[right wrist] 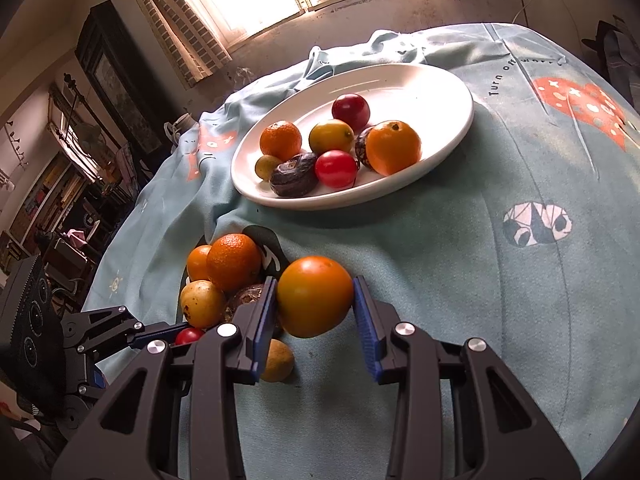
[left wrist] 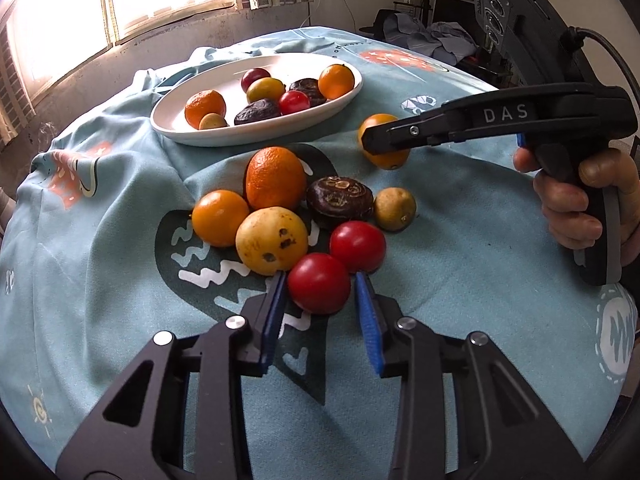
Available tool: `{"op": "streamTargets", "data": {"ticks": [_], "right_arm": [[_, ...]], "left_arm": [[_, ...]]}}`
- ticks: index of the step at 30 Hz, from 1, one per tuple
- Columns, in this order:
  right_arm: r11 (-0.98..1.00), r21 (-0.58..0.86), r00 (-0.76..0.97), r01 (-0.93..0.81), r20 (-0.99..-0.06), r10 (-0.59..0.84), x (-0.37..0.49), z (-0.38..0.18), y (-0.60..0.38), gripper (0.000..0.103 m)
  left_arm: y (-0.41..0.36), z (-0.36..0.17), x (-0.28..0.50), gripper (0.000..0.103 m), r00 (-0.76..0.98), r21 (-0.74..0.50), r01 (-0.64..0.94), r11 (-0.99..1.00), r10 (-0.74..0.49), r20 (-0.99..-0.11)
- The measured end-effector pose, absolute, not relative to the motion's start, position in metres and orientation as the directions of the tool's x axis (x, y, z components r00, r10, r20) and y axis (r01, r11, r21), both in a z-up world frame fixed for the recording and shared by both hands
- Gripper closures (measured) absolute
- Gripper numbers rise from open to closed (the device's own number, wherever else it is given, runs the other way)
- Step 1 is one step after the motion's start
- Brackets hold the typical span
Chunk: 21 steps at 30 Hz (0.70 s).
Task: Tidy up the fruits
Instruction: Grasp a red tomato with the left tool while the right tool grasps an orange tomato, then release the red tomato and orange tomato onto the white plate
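I am closing my left gripper [left wrist: 320, 288] on a smooth red tomato [left wrist: 319, 283] crowded by the heap. My right gripper [right wrist: 315, 300] is clamping a glossy orange [right wrist: 314, 296]. Bare cloth [right wrist: 500, 280] is lying open toward the oval white plate [right wrist: 448, 136].

From the right wrist view, our left tool [right wrist: 176, 334] hides most of the red tomato [right wrist: 188, 335] it reaches for, and our right tool's [right wrist: 315, 300] left finger covers much of the dark fruit [right wrist: 245, 298] behind it. The hand [left wrist: 580, 200] on the right tool is cut by the frame edge. We cannot read the desk beneath the cloth [left wrist: 460, 260]; the room beyond is blurred.
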State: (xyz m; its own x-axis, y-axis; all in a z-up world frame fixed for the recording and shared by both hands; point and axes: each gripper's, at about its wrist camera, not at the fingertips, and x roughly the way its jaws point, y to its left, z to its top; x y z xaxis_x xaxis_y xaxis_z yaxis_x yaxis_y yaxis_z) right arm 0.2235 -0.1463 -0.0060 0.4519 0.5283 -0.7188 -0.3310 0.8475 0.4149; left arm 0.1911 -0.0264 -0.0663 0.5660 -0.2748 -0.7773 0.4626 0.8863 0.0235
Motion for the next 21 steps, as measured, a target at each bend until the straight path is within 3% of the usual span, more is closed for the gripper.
{"op": "streamTargets", "data": {"ticks": [14, 17, 21], "right_arm": [[0.833, 0.426, 0.451, -0.353, -0.703, 0.55, 0.217, 0.003, -0.148, 0.065], [0.813, 0.444, 0.469, -0.376, -0.666, 0.58, 0.214, 0.014, -0.146, 0.065], [0.828, 0.414, 0.563, -0.379, -0.607, 0.561, 0.225, 0.035, -0.147, 0.065]], "left_arm": [[-0.013, -0.055, 0.183, 0.072, 0.569, -0.045, 0.451, 0.891, -0.326, -0.755], [-0.005, -0.036, 0.189, 0.072, 0.572, -0.104, 0.453, 0.885, -0.378, -0.728], [-0.003, -0.006, 0.225, 0.072, 0.633, -0.067, 0.412, 0.909, -0.339, -0.696]]}}
